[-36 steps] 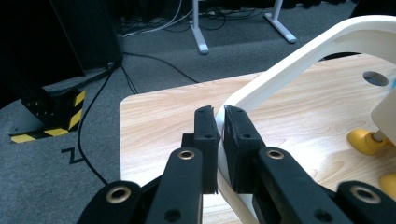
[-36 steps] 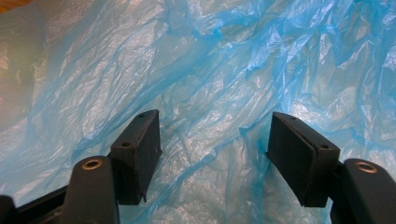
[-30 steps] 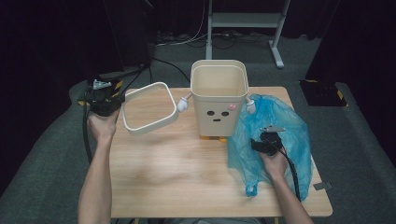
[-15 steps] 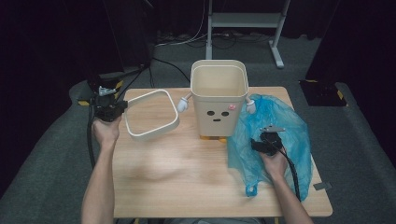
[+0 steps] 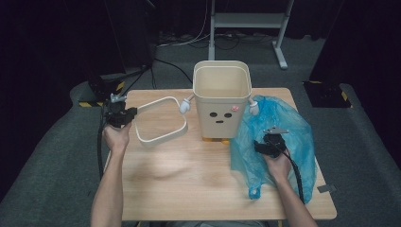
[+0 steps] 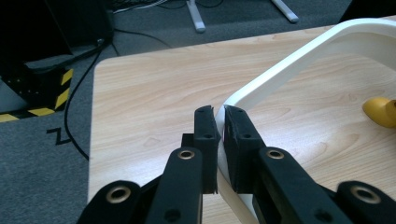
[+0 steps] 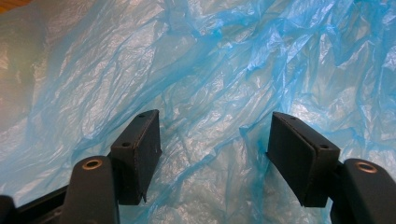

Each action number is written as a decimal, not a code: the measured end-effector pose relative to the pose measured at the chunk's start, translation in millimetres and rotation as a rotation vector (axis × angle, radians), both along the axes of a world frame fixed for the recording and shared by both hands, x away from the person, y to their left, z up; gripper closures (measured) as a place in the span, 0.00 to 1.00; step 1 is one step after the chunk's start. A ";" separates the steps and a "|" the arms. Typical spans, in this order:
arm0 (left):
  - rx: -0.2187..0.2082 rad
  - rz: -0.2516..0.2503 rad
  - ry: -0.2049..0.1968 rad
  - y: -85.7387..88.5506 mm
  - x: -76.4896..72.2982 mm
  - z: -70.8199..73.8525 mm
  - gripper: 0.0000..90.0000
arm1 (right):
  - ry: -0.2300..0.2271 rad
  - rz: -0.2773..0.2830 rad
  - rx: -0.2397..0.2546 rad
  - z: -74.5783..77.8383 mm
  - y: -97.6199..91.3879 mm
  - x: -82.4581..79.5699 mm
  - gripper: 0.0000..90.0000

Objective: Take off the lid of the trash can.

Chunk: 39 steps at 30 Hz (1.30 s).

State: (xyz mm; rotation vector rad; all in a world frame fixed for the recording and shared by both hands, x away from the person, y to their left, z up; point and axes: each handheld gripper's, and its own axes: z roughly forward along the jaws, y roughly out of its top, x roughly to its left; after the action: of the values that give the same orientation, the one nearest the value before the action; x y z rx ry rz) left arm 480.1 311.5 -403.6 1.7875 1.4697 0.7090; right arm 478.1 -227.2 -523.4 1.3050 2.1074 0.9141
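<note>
My left gripper (image 5: 124,113) (image 6: 220,112) is shut on the corner of a cream rectangular ring (image 5: 161,120) (image 6: 299,60), the bin's rim frame, held low over the left part of the wooden table (image 5: 189,175). A cream bin with a face and small arms (image 5: 221,101) stands at the table's back middle. A crumpled blue plastic bag (image 5: 279,137) (image 7: 210,70) lies to the right of the bin. Over the bag my right gripper (image 5: 270,142) (image 7: 215,149) stands open, its black pads wide apart with only bag film beneath them.
A yellow foot of the bin (image 6: 380,112) shows past the ring in the left gripper view. Behind the table stands a grey metal stand (image 5: 246,23) with cables on the floor. A black box with yellow-black tape (image 5: 101,90) sits at the table's left back corner.
My left gripper has carried the ring downward and toward the table's middle; the ring now lies lower and flatter. The right gripper and the bag have kept still.
</note>
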 end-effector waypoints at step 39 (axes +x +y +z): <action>-0.001 0.016 0.028 -38.2 14.4 -55.9 0.93 | -0.004 0.000 -0.005 0.0 0.6 -0.6 0.38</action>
State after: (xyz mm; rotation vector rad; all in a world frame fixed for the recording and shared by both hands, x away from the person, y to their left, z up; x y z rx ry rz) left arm 494.5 273.3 -459.5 1.7936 1.5035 0.6940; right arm 477.6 -226.6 -523.4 1.2999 2.1048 0.9099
